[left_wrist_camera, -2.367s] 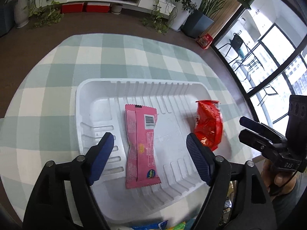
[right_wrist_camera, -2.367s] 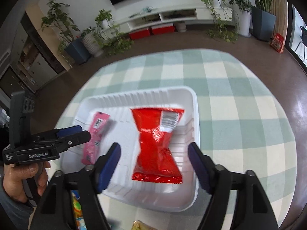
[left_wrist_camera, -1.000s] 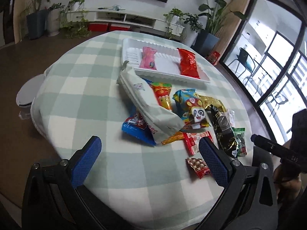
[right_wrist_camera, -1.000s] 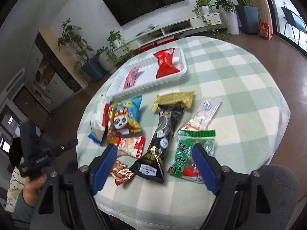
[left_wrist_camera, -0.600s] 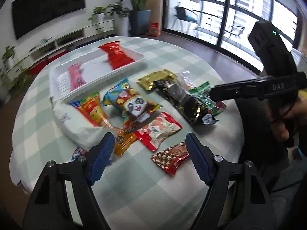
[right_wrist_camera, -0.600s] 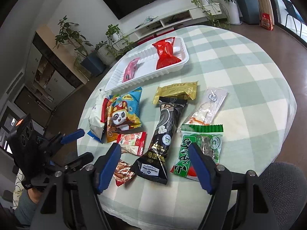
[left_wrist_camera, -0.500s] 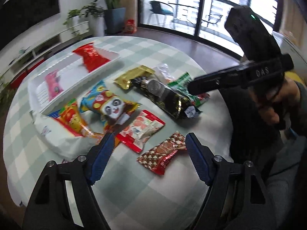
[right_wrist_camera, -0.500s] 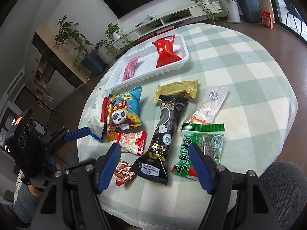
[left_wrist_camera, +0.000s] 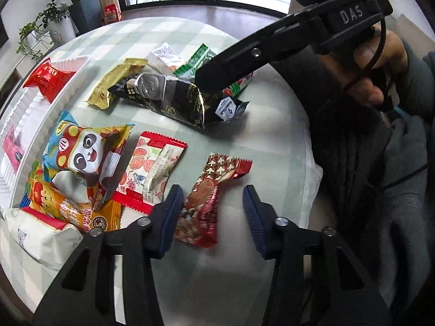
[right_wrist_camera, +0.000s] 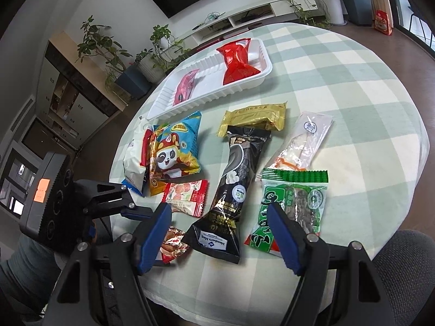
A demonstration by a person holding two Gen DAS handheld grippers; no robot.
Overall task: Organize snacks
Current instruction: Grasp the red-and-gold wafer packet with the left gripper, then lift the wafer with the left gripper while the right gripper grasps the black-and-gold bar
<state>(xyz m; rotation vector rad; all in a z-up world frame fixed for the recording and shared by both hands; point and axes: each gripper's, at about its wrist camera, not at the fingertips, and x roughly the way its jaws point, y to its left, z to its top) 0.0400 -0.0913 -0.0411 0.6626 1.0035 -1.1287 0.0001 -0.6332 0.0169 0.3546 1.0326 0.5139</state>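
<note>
Red star-print snack (left_wrist_camera: 209, 198) lying near table edge (left_wrist_camera: 310, 146), between closing left gripper (left_wrist_camera: 210, 214) jaws.
Pads not yet pressing on it, so nothing gripped. Right gripper (right_wrist_camera: 220, 233) hanging open over black packet (right_wrist_camera: 231, 201). White tray (right_wrist_camera: 252, 80) holding red bag (right_wrist_camera: 236, 62) and pink bar (right_wrist_camera: 185, 88).

Eleven snack packets (right_wrist_camera: 233, 195), one tray (right_wrist_camera: 262, 74)

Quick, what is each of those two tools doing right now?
Left tool: closing around the red-brown star-patterned candy, not yet gripping it.
Right tool: open, holding nothing.
</note>
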